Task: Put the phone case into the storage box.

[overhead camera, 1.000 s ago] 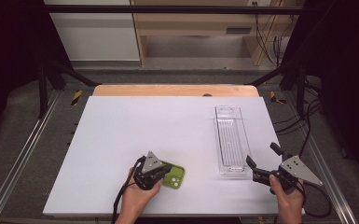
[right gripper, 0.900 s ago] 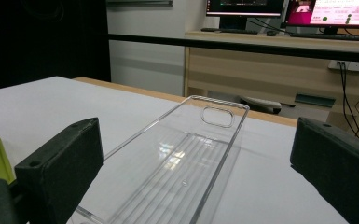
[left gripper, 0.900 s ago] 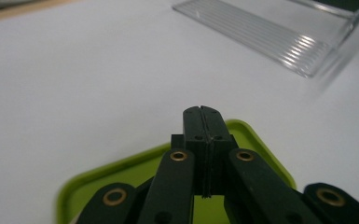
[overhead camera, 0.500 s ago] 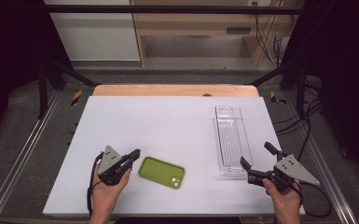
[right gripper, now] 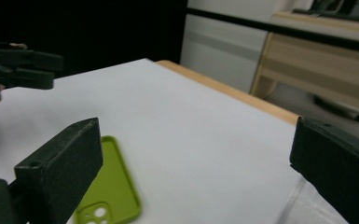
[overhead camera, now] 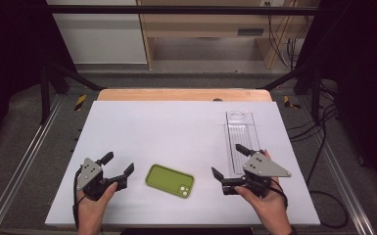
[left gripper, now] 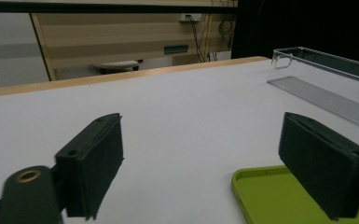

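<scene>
The green phone case (overhead camera: 170,180) lies flat near the tabletop's (overhead camera: 176,127) near edge, between both tools. The left tool (overhead camera: 117,169), its jaws just opened wide, holds nothing; the right tool (overhead camera: 230,161) gapes empty too.

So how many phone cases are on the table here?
1. A single green phone case lies flat on the white table, near the front edge, between the left gripper and the right gripper. The clear tray looks empty.

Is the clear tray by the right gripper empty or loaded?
Empty: the clear tray shows only its ribbed floor; the green phone case lies apart on the table.
</scene>
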A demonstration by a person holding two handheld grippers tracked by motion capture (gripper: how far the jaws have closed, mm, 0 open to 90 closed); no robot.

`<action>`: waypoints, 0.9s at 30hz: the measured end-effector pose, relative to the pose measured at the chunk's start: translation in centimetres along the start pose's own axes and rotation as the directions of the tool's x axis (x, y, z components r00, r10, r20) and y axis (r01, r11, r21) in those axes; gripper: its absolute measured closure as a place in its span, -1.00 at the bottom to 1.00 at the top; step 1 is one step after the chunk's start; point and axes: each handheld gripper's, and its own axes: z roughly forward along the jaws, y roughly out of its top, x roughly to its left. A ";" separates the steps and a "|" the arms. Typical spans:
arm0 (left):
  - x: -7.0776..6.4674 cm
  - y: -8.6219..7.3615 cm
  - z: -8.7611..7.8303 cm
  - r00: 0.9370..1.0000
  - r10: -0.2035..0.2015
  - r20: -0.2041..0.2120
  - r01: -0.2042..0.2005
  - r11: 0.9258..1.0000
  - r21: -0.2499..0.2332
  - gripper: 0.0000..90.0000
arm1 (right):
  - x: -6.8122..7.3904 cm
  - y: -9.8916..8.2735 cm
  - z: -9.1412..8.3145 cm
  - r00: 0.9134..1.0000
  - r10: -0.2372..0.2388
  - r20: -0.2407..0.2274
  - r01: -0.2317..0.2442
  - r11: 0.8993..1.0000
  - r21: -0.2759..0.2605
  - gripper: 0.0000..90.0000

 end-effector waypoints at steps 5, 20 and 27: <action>0.2 0.0 -0.1 1.000 -0.003 -0.005 0.003 1.000 -0.016 -0.88 | 1.5 0.1 2.6 0.997 0.009 -0.071 -0.004 0.997 0.071 -0.92; 0.2 -0.1 0.2 0.999 0.000 0.038 0.001 1.000 -0.013 -0.89 | 5.5 -4.3 9.9 0.970 0.050 -0.239 0.027 0.950 0.311 -0.89; 0.1 -0.1 0.2 0.999 -0.004 0.041 0.005 1.000 -0.012 -0.89 | 5.7 -5.4 11.3 0.966 0.038 -0.255 0.061 0.927 0.371 -0.87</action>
